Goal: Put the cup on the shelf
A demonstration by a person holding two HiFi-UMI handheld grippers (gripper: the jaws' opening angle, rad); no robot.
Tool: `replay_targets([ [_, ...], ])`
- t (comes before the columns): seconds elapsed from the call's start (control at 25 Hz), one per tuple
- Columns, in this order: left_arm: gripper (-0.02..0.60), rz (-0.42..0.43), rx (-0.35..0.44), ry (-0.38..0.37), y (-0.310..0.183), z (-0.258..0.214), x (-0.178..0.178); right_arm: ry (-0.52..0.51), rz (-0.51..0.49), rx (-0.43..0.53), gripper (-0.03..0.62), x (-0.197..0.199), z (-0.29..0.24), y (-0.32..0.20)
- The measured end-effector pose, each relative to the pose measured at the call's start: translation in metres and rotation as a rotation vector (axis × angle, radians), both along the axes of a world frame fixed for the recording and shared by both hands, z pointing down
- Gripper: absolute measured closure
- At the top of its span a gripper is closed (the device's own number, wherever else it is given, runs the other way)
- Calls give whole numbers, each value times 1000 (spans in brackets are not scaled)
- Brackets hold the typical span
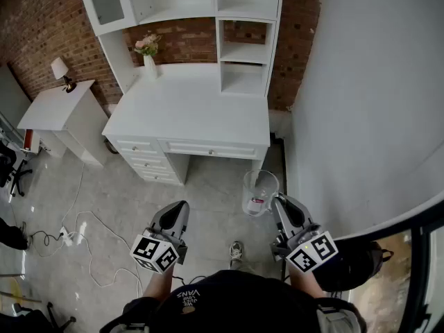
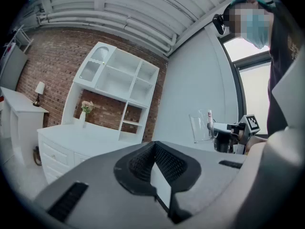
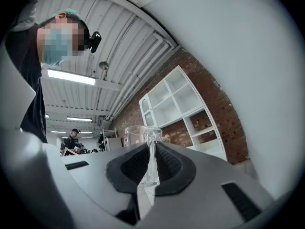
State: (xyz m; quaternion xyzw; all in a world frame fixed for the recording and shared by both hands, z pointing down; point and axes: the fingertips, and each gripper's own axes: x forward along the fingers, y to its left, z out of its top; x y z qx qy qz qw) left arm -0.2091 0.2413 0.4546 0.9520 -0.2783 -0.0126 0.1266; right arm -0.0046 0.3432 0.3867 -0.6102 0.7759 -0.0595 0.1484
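1. Nearest me, left tongs [image 1: 180,207] are up over the floor [image 1: 208,193]. In the left gripper view the left tongs [image 2: 153,150] are closed, pads together, nothing between them.
2. On the right, the right tongs [image 1: 277,201] are clamped on the cup [image 1: 259,191]. In the right gripper view the right tongs [image 3: 151,162] pinch a clear glass part of the cup [image 3: 143,133] between the pads.
3. The cup is clear, stands roughly upright and has a small red-and-white label. It hangs in the air above the floor, on the near side of the table's right corner and apart from it.
4. From the left gripper view I see the cup [image 2: 200,126] off to the right against the pale wall.
5. On the floor to the left, white cables [image 1: 87,231] trail about.
6. Farther on is the white table [image 1: 194,109], with drawers in its near face and a bare top.
7. At the table's far left stands a vase of flowers [image 1: 149,60].
8. At the far right edge rises the shelf [image 1: 243,53], its open white compartments against the brick wall [image 1: 41,19].
9. Far left, a small side table [image 1: 59,109] carries a lamp [image 1: 61,69].
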Motion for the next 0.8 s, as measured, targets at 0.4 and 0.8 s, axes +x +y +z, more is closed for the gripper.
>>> replay_targets([
  [0.4, 574, -4, 15, 35, 34, -3, -32, -19, 24, -28, 574, -28, 2, 26],
  [0.8, 574, 13, 7, 34, 20, 0, -3, -69, 24, -30, 572, -2, 7, 7],
])
